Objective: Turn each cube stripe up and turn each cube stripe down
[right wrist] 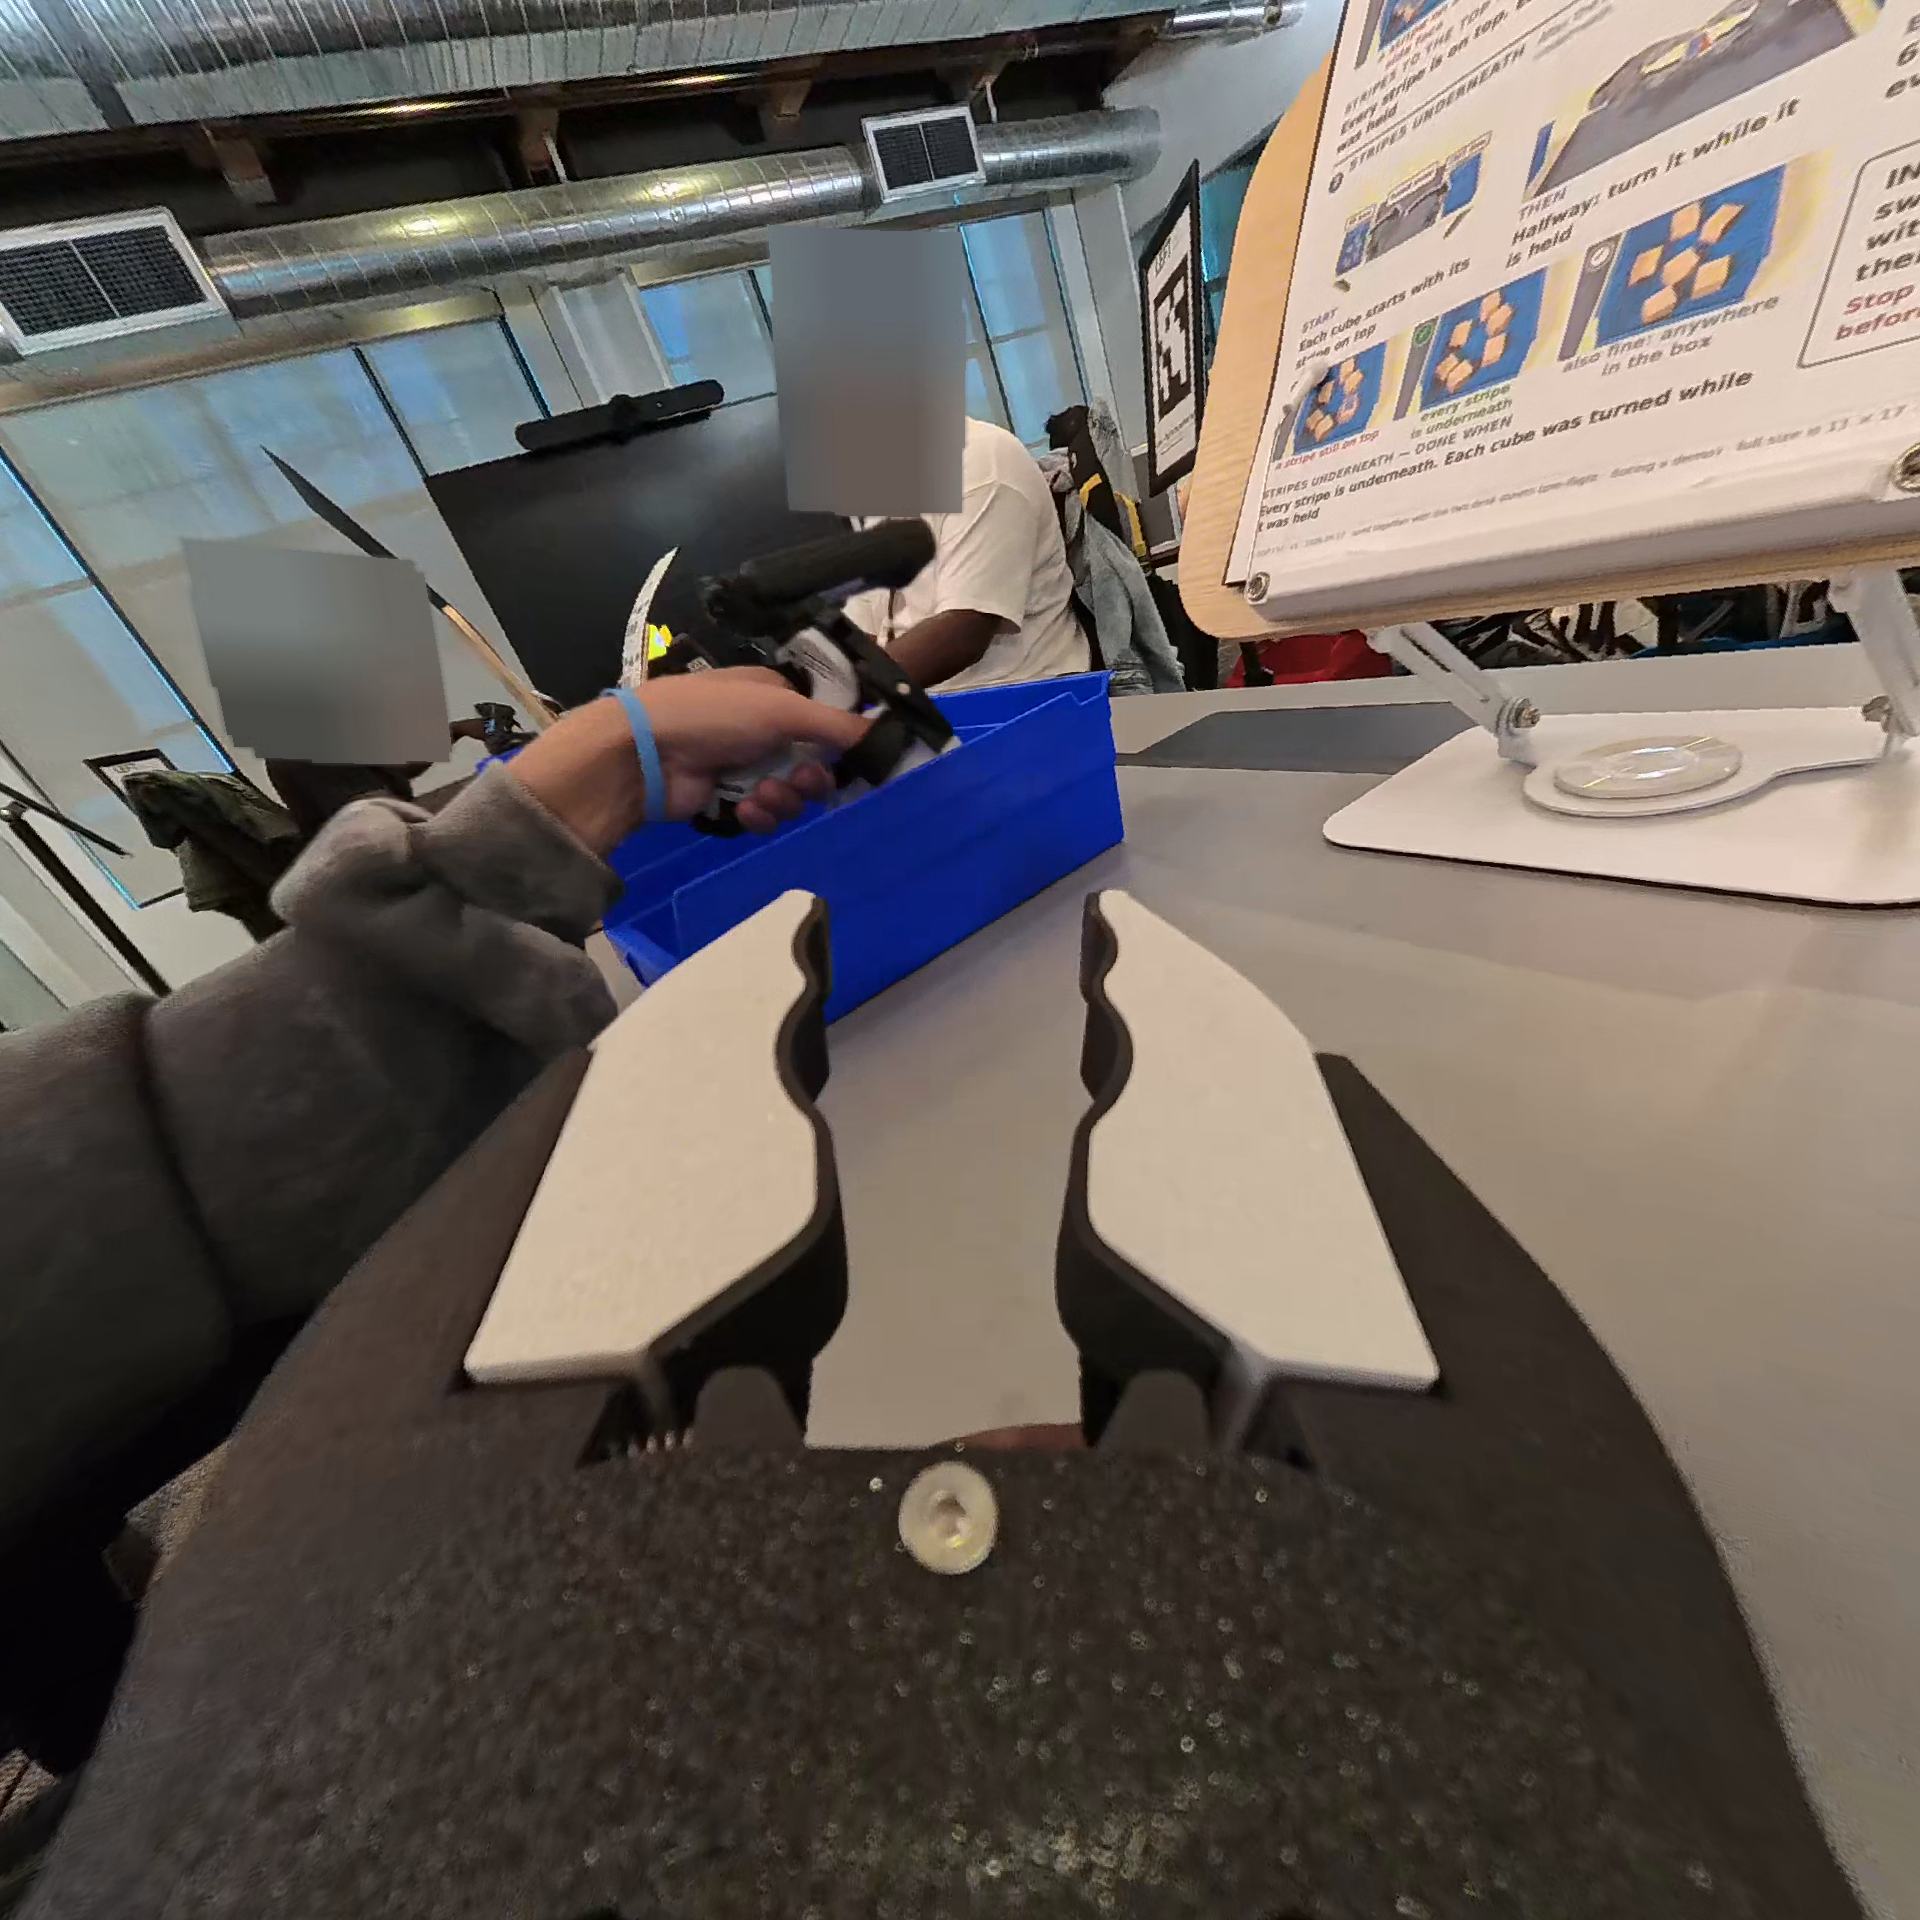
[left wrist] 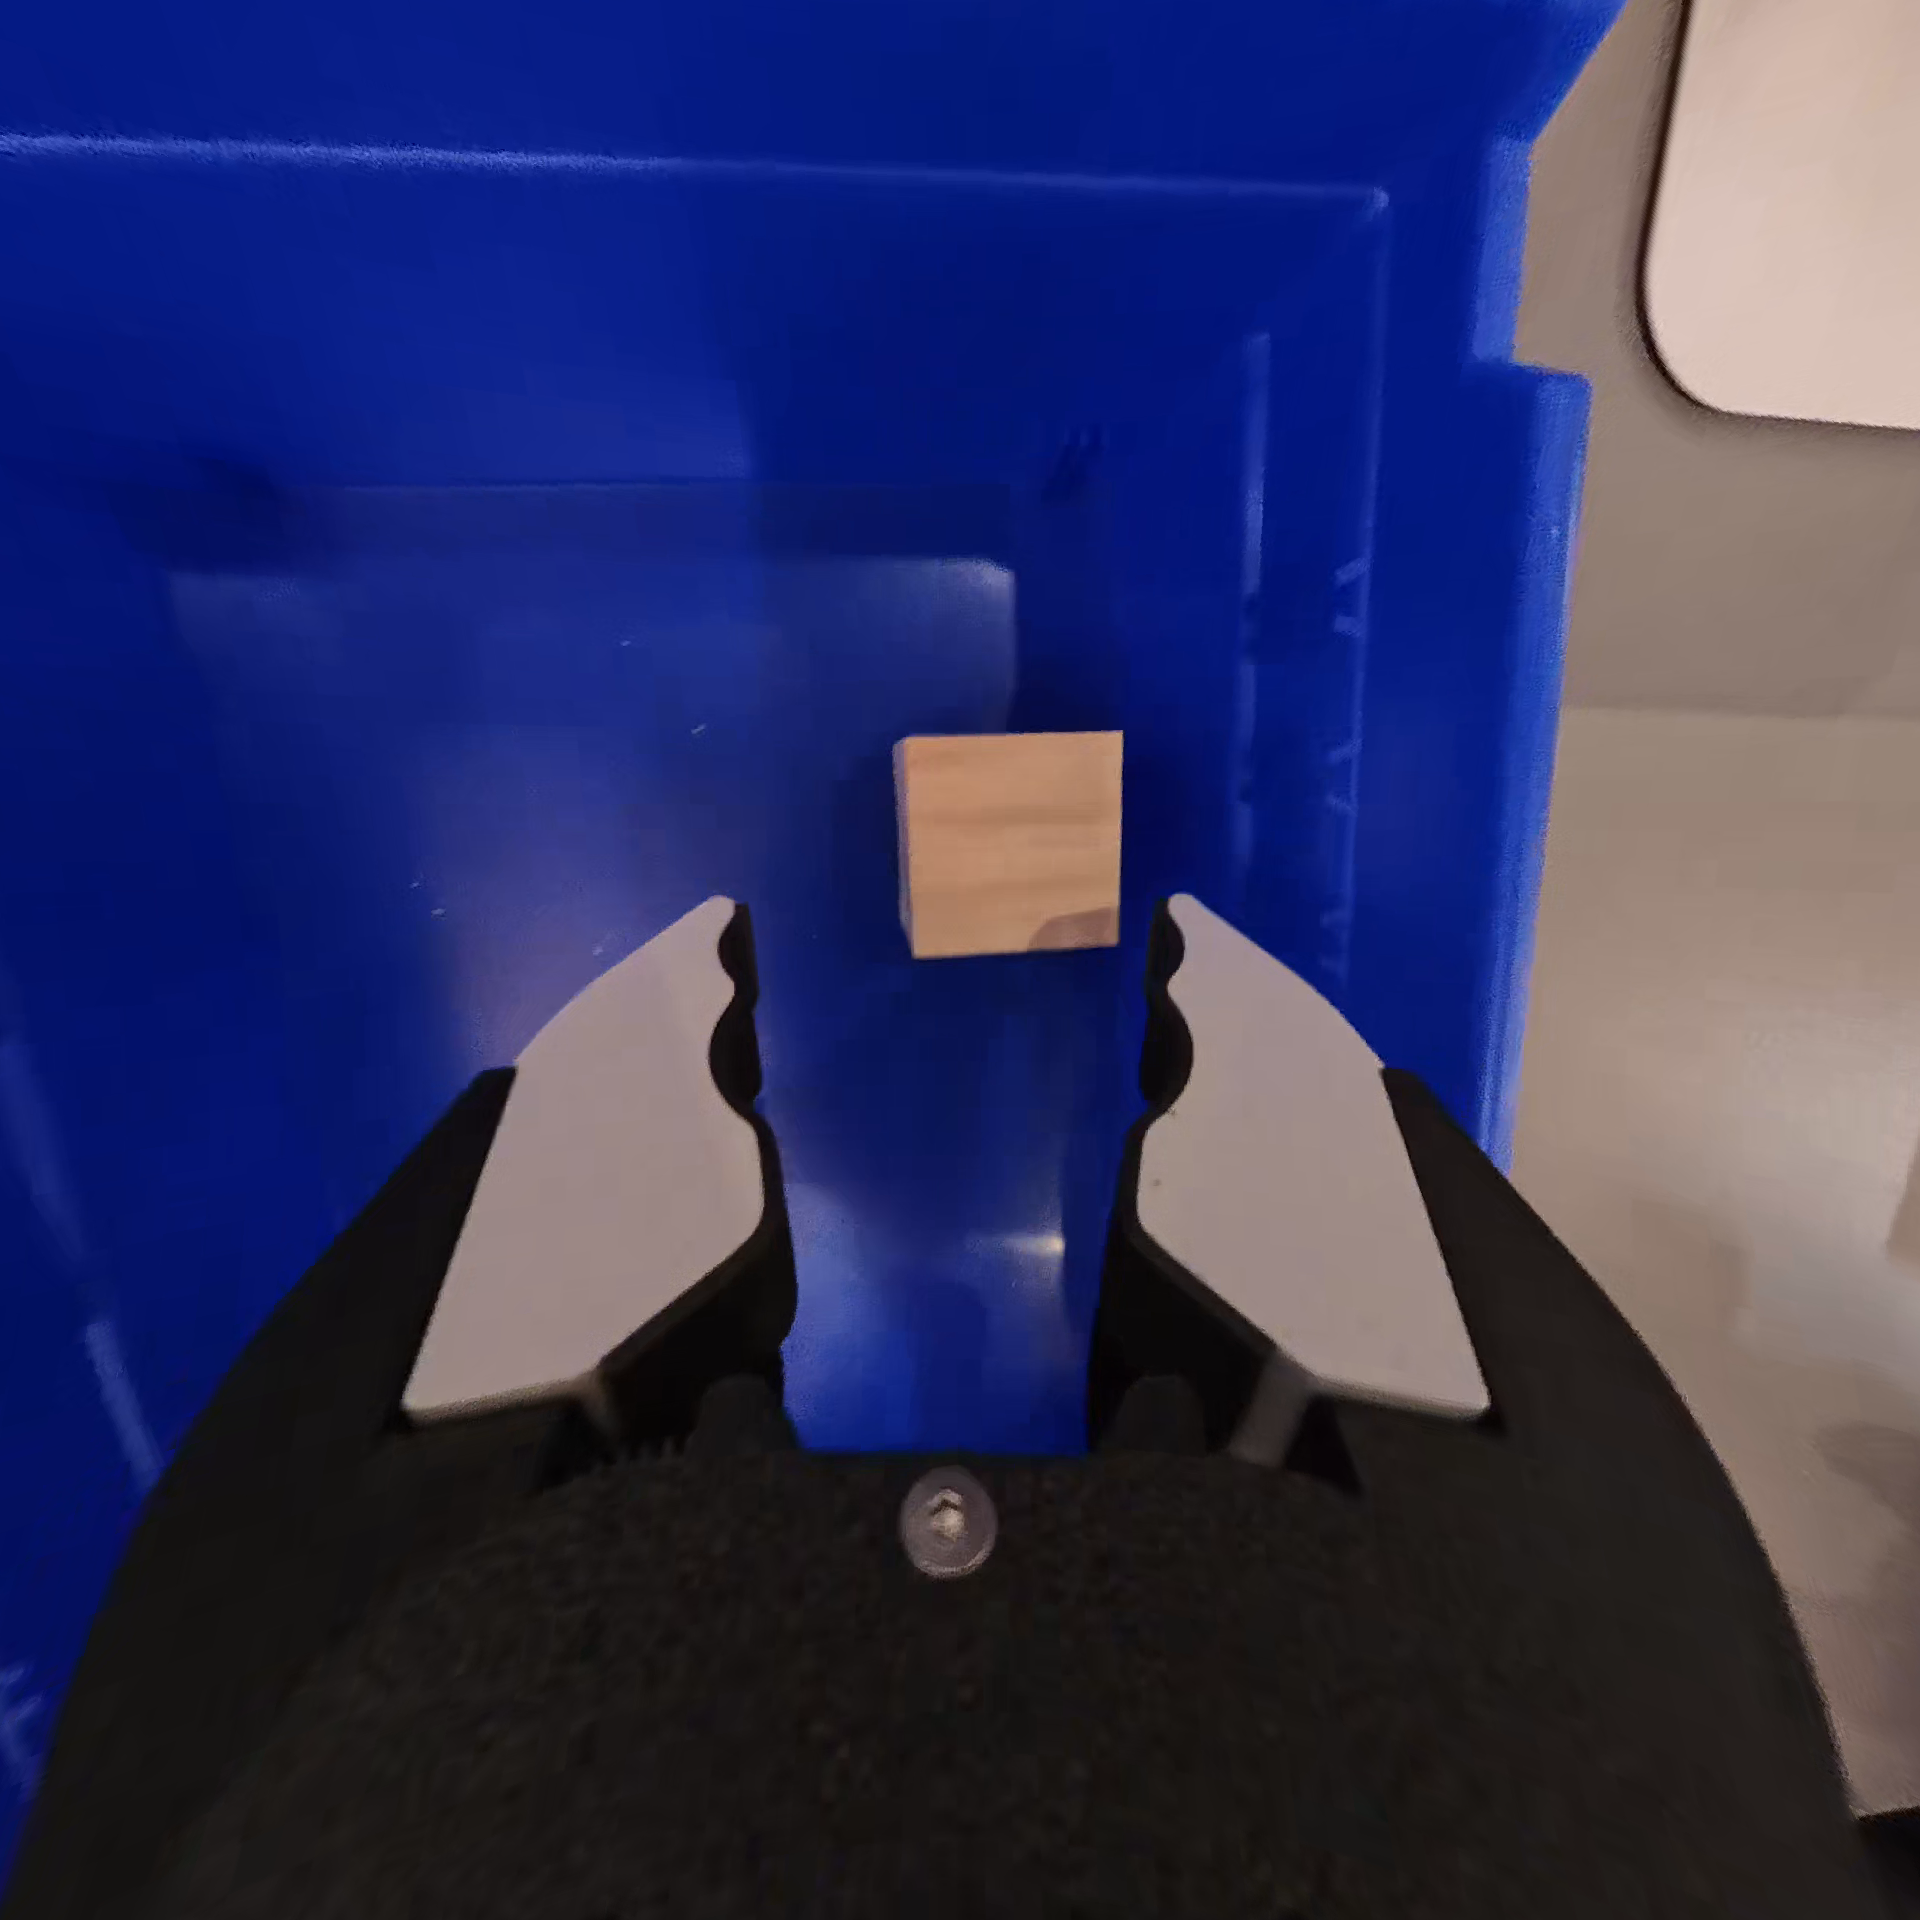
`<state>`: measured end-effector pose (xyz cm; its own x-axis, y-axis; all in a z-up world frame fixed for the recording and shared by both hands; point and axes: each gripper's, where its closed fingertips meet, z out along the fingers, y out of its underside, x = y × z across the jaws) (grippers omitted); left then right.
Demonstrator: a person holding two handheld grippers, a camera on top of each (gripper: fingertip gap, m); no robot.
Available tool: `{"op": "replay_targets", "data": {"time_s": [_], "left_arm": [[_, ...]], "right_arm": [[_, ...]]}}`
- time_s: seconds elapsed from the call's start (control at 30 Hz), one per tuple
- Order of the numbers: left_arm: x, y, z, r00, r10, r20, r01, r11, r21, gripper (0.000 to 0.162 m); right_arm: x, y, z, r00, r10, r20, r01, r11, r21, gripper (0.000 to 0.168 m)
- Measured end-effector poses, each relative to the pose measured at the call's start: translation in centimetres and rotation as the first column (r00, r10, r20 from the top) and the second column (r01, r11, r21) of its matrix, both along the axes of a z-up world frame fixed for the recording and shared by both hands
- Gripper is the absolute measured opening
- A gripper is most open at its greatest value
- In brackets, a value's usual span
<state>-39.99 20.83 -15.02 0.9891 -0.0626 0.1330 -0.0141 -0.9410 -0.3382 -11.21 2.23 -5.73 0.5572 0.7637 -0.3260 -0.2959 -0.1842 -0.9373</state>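
Now my left gripper (left wrist: 951, 914) hangs wide open just near of the wooden cube (left wrist: 1008, 842) in the blue bin (left wrist: 416, 416); my right gripper (right wrist: 954, 914) is open over the table (right wrist: 1558, 1143).

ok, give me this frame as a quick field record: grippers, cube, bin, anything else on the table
left hand-held gripper: open, empty, inside the bin, pointed at the cube
right hand-held gripper: open, empty, over the table, outside the bin
cube: wooden, on the bin floor, just ahead of the left fingertips, untouched; no stripe visible
bin: blue plastic, on the grey table
other: instruction sheet on a white stand, right of the bin
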Motion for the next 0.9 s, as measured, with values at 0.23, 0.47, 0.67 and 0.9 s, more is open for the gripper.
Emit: {"op": "replay_targets", "data": {"time_s": [0.23, 0.47, 0.67, 0.9], "left_arm": [[1.1, 1.4, -2.0, 1.0, 0.017, 0.004, -0.017, 0.999, -0.029, 0.044], [0.4, 0.5, -1.6, 1.0, -0.003, 0.005, 0.003, 0.999, -0.043, 0.044], [-2.3, -2.7, 6.2, 0.99, 0.048, 0.131, -0.068, 0.986, 0.152, 0.044], [7.1, -9.6, 14.2, 0.886, -0.253, 0.39, 0.091, 0.917, 0.388, 0.044]], "right_arm": [[-0.3, -0.1, -0.3, 1.0, 0.017, 0.014, -0.016, 1.0, -0.008, 0.045], [-0.5, -0.2, -0.3, 1.0, 0.021, 0.022, -0.021, 1.0, -0.006, 0.044], [0.0, 0.1, -0.1, 1.0, 0.002, -0.004, -0.002, 1.0, 0.0, 0.044], [0.6, 0.2, 0.1, 0.999, -0.035, 0.005, 0.035, 0.999, 0.035, 0.045]]}}
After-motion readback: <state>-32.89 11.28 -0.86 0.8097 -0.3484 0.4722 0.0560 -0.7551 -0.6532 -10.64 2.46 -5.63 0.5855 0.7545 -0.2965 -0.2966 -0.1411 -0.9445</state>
